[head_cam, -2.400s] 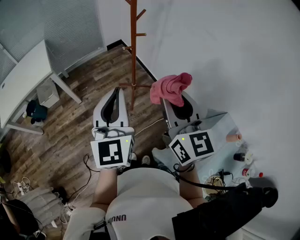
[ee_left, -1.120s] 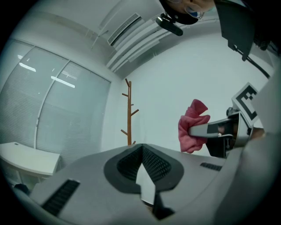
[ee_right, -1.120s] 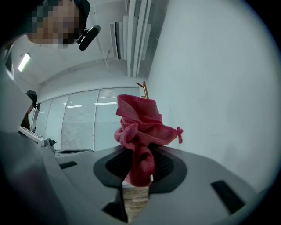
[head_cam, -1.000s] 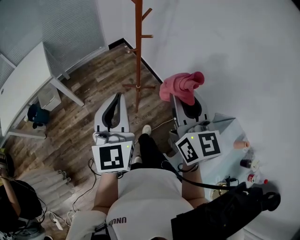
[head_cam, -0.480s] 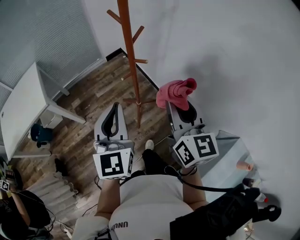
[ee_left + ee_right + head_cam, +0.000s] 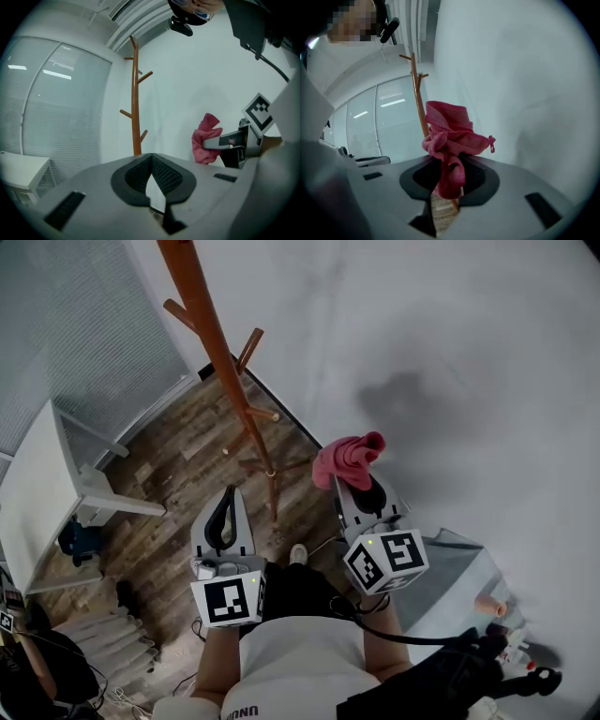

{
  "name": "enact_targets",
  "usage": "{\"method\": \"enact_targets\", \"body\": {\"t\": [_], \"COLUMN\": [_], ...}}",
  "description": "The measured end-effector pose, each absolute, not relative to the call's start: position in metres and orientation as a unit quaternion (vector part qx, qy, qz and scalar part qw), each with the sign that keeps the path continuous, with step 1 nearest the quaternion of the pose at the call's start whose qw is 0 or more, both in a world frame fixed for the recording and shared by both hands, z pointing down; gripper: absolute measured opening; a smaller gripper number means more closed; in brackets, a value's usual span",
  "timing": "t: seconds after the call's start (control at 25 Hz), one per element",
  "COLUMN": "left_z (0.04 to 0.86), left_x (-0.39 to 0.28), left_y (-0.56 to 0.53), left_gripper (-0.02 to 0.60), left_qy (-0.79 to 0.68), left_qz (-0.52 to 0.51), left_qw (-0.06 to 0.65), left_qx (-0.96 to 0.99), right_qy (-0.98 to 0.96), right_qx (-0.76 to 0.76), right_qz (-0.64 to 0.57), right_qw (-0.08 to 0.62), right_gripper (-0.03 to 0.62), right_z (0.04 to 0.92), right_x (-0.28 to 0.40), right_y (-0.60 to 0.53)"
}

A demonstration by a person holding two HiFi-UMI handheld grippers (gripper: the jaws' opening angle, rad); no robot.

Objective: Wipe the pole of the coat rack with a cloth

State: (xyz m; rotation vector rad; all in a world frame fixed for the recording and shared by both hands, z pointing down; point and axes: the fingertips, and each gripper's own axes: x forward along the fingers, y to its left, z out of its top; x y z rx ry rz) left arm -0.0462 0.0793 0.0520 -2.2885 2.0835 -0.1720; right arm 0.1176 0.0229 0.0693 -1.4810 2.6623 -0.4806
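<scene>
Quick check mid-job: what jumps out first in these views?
The pink cloth bunched in the right claw, bright against the white wall. Next, the tall brown coat rack pole rising left of it, the cloth not touching it; the left claw holds nothing.

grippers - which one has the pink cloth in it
The right gripper: its jaws are shut on the pink cloth, which bunches up beyond them. The left gripper has its jaws together with nothing between them.
</scene>
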Motion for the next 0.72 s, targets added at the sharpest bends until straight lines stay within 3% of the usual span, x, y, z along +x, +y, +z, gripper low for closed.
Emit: {"method": "enact_targets", "body": {"t": [0.24, 0.72], "left_z": [0.101, 0.209], "left_x": [-0.066, -0.094], "left_y": [0.032, -0.004], "left_gripper": [0.012, 0.012], "left_qy": [0.672, 0.618], "left_qz": [-0.063, -0.094], "left_qw": [-0.059, -0.062], "left_qx": [-0.736, -0.778], "right_qy": [0.864, 0.854], "right_qx": [-0.468, -0.472], "right_qz": [-0.186, -0.21], "right_qw": [-0.015, -0.065], "right_gripper": [0.11, 0.11], "right_z": [0.118, 0.199], "right_x": [0.076, 0.03], "right_y": [-0.021, -0.05]}}
